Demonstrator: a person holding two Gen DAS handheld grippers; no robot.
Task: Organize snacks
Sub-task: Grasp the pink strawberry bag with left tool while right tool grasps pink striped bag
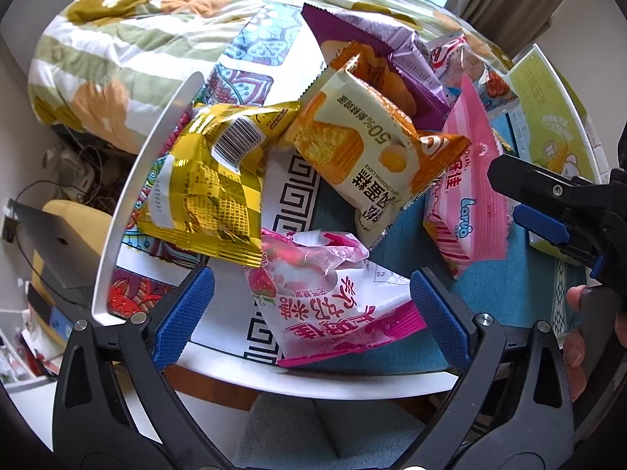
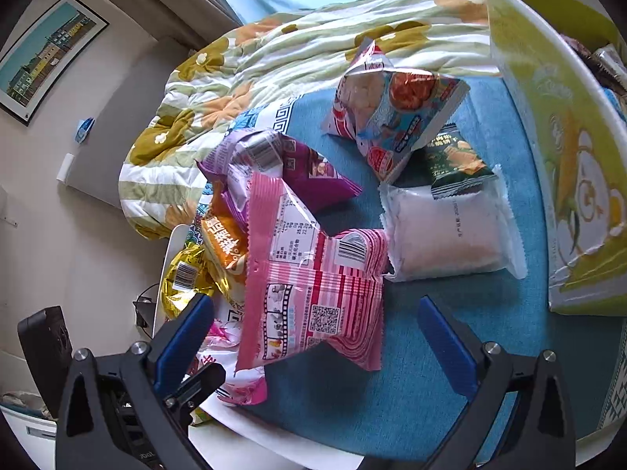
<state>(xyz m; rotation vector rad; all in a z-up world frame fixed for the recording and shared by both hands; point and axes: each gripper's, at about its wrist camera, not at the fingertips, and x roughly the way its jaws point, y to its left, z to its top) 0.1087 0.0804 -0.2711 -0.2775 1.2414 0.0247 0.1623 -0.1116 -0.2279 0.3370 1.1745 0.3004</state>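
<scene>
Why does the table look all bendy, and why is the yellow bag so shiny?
Left wrist view: the fisheye lens bows the white table edge into a curve, and daylight glints off the crinkled gold foil bag. Right wrist view: the same bending curves the green box, the corners go black, and the pink packet shows only soft glare.

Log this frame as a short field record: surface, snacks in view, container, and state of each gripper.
surface: round white table with blue patterned cloth
snacks: loose pile; gold packet, cake packet, strawberry packet, pink striped packet, clear white packet
container: green box at table edge
left gripper: open, strawberry packet between jaws, not pressed
right gripper: open over pink striped packet
</scene>
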